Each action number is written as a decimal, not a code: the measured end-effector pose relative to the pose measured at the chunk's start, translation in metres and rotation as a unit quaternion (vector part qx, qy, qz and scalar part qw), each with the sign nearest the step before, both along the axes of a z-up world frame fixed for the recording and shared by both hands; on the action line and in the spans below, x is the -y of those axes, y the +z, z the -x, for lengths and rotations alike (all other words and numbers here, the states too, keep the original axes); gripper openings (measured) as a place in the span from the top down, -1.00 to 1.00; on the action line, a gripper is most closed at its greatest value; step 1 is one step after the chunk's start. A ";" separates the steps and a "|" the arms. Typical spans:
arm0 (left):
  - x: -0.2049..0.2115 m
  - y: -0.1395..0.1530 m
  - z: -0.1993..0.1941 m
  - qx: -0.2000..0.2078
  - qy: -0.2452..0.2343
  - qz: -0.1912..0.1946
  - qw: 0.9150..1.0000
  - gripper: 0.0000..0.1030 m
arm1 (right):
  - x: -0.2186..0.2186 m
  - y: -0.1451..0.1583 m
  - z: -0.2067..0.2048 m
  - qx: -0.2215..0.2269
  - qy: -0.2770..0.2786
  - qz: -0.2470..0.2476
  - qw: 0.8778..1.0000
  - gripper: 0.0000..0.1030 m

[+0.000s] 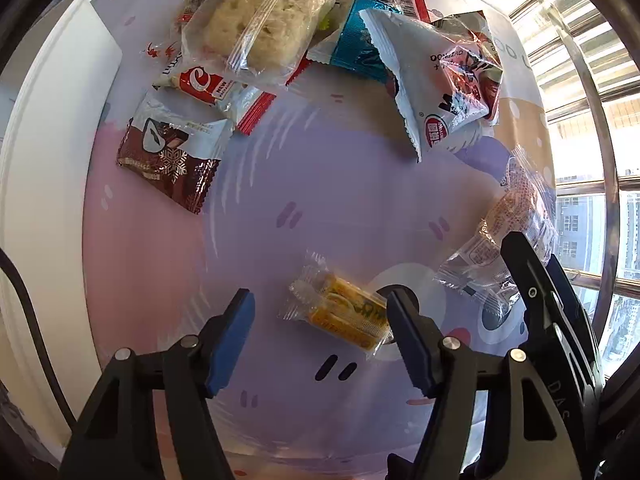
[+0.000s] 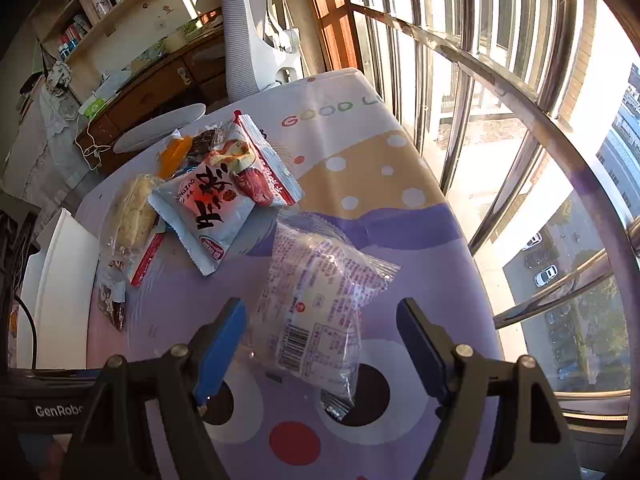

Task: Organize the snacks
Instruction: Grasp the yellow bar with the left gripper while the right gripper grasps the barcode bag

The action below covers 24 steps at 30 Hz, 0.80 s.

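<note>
A small yellow snack in a clear wrapper (image 1: 340, 314) lies on the cartoon-print tablecloth (image 1: 320, 184). My left gripper (image 1: 320, 336) points down over it and is open. The snack sits between the blue pads, with its right end against the right pad (image 1: 408, 340) and the left pad well apart. A clear packet with red print and a barcode (image 2: 316, 300) lies between the fingers of my right gripper (image 2: 320, 346), which is open; neither pad presses it. That same packet (image 1: 516, 208) and the right gripper's black finger (image 1: 532, 280) show in the left wrist view.
Several snacks are piled at the far side: a rice cracker in a zip bag (image 1: 260, 24), a brown chocolate packet (image 1: 172, 152), a grey-white packet (image 2: 212, 216) and a blue one (image 1: 356, 40). A white board (image 1: 52, 120) borders the left edge. Window rails (image 2: 520, 120) run along the right.
</note>
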<state>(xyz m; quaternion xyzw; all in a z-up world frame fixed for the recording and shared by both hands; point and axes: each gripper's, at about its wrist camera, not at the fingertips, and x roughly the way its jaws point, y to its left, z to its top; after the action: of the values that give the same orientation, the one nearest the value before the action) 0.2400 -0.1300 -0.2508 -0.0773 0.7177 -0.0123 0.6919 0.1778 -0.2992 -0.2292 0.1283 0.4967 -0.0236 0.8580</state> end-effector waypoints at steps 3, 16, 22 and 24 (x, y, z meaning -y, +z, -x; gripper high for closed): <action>0.007 -0.004 -0.002 -0.002 -0.001 0.001 1.000 -0.15 | 0.001 -0.002 -0.001 -0.005 0.007 -0.007 1.000 -0.38; 0.029 -0.014 -0.001 -0.025 0.004 -0.018 1.000 0.37 | -0.004 -0.006 -0.006 -0.020 0.050 -0.003 0.999 0.01; 0.018 -0.013 0.007 -0.026 0.012 -0.003 1.000 0.60 | -0.006 -0.003 -0.005 -0.026 0.058 0.006 0.998 0.05; 0.013 -0.015 0.007 -0.026 0.012 0.000 1.000 0.61 | -0.007 -0.002 -0.004 -0.028 0.059 0.007 0.998 0.07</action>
<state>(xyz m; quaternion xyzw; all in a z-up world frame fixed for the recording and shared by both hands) 0.2327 -0.1435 -0.2662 -0.0858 0.7344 -0.0018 0.6733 0.1818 -0.2926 -0.2314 0.0919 0.5272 0.0198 0.8445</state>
